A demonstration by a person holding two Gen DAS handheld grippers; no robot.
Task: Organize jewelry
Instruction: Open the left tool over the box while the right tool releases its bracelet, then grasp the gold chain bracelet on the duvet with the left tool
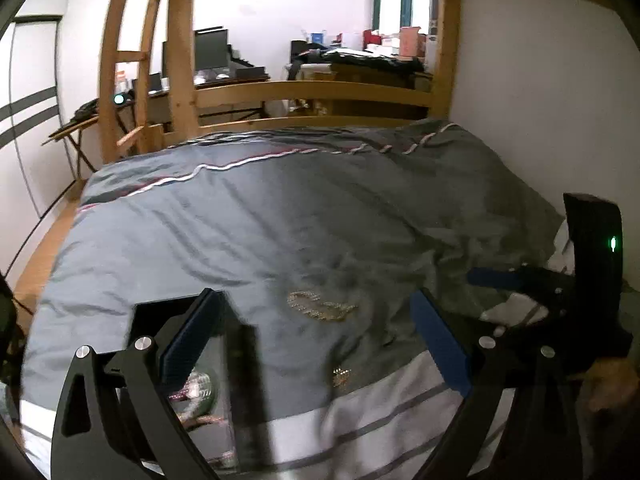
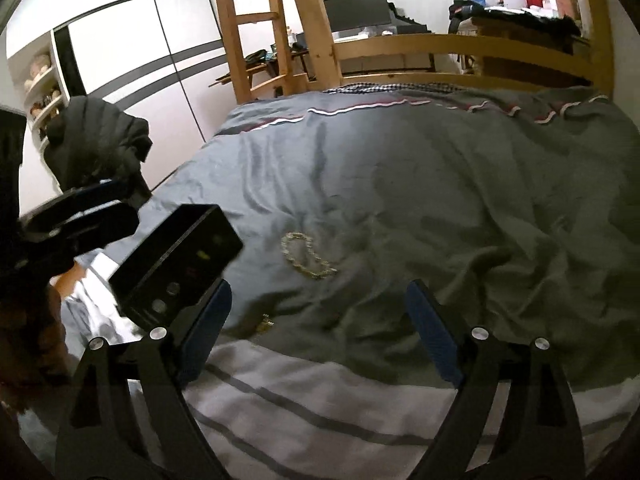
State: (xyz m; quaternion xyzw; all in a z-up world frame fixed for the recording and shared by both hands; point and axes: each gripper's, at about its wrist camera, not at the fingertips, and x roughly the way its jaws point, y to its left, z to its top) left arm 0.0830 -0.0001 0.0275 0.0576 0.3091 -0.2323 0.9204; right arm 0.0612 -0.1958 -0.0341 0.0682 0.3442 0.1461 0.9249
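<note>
A gold chain necklace (image 1: 320, 306) lies coiled on the grey duvet (image 1: 280, 220); it also shows in the right wrist view (image 2: 308, 254). A small gold piece (image 1: 340, 376) lies nearer, at the duvet's light stripe, and shows blurred in the right wrist view (image 2: 264, 322). A black jewelry box (image 1: 200, 368) with rings and beads inside sits under my left gripper's left finger; in the right wrist view the box (image 2: 180, 260) sits at left. My left gripper (image 1: 316, 340) is open and empty. My right gripper (image 2: 320, 332) is open and empty, short of the necklace.
The bed has a wooden bunk frame (image 1: 312, 92) with a ladder (image 2: 256, 20). A white wall (image 1: 540, 100) runs along the right side. A desk with monitors (image 1: 212, 52) stands beyond the footboard. A wardrobe (image 2: 160, 60) and dark jacket (image 2: 96, 140) are at left.
</note>
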